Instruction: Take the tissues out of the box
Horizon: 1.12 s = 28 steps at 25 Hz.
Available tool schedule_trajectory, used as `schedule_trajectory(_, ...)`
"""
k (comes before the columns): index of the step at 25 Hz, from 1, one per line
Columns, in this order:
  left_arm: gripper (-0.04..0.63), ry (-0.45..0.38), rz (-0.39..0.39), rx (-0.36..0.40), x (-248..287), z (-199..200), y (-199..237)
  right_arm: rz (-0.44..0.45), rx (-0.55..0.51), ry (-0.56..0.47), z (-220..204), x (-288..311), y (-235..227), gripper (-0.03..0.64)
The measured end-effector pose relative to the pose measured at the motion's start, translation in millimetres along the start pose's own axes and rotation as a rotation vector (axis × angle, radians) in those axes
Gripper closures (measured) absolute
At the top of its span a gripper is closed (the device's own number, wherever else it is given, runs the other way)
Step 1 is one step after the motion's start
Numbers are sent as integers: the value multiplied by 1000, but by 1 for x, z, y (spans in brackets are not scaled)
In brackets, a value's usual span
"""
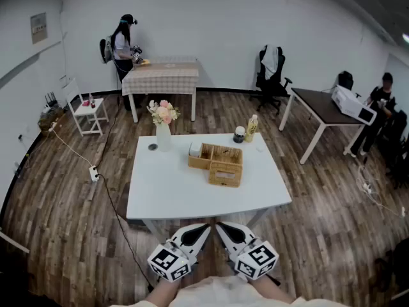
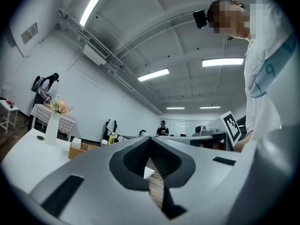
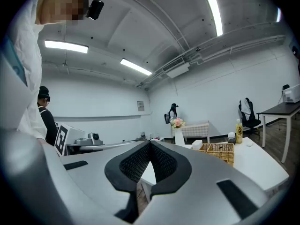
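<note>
L gripper [image 1: 204,227] & R gripper [image 1: 220,226] both pressed shut, empty, well short of wicker box [image 1: 225,174]; I'd approach, open R above box, steady box w/ L.

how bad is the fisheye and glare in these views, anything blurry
Head view: strong fisheye, floor bows around the white table, dark corners. Left gripper view: strip lights blow out, circular black vignette. Right gripper view: same vignette, wicker basket looks fairly sharp.
</note>
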<state>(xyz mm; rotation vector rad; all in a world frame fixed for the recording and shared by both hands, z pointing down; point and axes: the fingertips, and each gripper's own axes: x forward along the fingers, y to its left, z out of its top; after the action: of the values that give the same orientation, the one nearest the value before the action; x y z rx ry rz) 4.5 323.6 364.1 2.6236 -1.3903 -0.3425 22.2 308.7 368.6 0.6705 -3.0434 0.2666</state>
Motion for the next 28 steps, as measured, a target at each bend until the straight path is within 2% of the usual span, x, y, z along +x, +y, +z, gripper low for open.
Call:
schedule_trajectory(15,594,-3,6,-4,2,5,14,25,-9,7,0,17,-2,586)
schedule_trajectory(22,594,-3,24,-27,2,4,22,100,89,-19,-1,23,5,584)
schedule_trajectory(28,594,-12,30,-50,0,1,32,98,79,-10,-1,31,5,584)
